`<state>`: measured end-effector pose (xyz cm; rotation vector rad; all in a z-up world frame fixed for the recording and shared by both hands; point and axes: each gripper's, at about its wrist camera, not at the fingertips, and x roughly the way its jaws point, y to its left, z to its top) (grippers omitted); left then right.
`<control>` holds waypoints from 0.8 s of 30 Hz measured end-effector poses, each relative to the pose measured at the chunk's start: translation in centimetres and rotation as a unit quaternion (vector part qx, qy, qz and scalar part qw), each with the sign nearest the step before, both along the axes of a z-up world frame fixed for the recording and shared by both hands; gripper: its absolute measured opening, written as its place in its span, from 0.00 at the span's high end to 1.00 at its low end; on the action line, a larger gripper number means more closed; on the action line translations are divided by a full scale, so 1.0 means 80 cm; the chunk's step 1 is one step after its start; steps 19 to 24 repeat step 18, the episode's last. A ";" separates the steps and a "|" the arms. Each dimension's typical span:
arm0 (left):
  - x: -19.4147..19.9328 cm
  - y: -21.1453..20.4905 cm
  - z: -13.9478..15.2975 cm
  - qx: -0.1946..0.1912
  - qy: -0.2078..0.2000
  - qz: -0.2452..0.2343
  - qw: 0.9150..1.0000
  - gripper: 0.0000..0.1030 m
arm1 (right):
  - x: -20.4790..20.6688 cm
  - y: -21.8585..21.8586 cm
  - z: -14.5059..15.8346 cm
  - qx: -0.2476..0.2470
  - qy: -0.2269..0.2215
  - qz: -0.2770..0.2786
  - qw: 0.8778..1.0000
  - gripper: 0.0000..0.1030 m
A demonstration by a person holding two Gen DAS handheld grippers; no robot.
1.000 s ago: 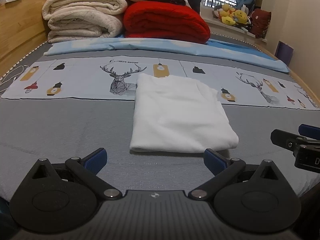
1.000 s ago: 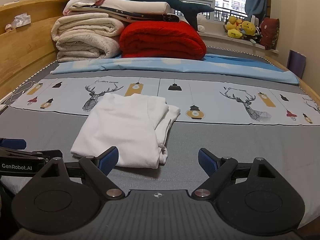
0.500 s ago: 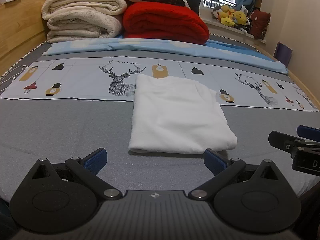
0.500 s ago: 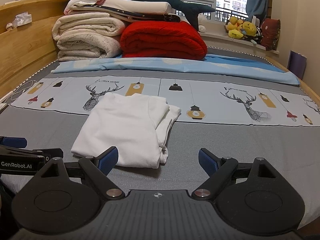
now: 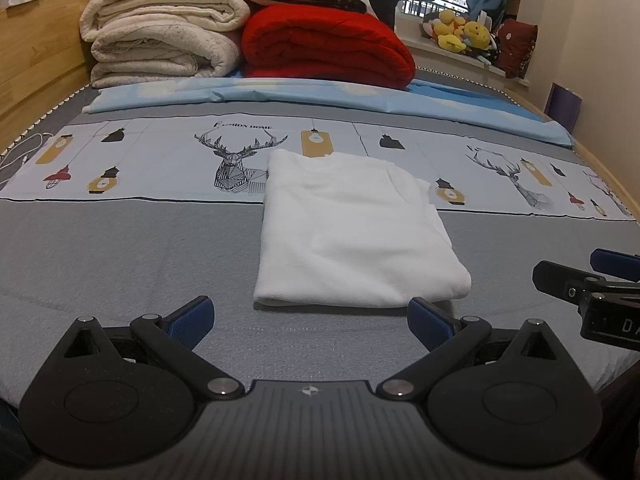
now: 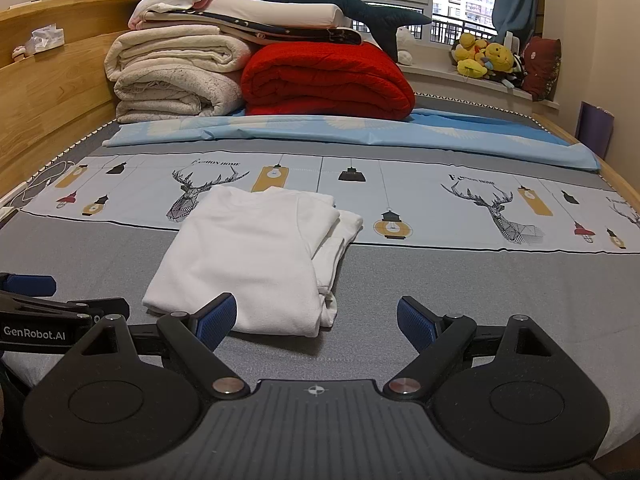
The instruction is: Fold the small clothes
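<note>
A white garment (image 5: 352, 232) lies folded into a flat rectangle on the grey part of the bed cover, its far end reaching onto the deer print. In the right wrist view the same garment (image 6: 256, 256) shows stacked layers along its right edge. My left gripper (image 5: 310, 320) is open just in front of the garment's near edge, nothing between its blue pads. My right gripper (image 6: 316, 320) is open too, with its left pad before the garment's near right corner. Each gripper shows at the other view's side: the right one (image 5: 592, 280), the left one (image 6: 48, 300).
Folded cream blankets (image 5: 160, 40) and a red quilt (image 5: 328, 48) are piled at the head of the bed (image 5: 100, 264). A light blue sheet (image 5: 320, 96) lies in front of them. A wooden frame (image 5: 36, 64) runs along the left. Plush toys (image 6: 484, 60) sit on the window sill.
Both grippers have stayed open and nearly still. The views have shifted only slightly; the garment lies as before.
</note>
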<state>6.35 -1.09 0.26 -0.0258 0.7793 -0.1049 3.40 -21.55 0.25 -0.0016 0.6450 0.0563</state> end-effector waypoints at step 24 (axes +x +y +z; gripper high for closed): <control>0.002 -0.006 -0.002 0.002 -0.002 -0.003 1.000 0.00 | 0.000 0.000 0.000 0.000 0.000 0.000 1.000 0.14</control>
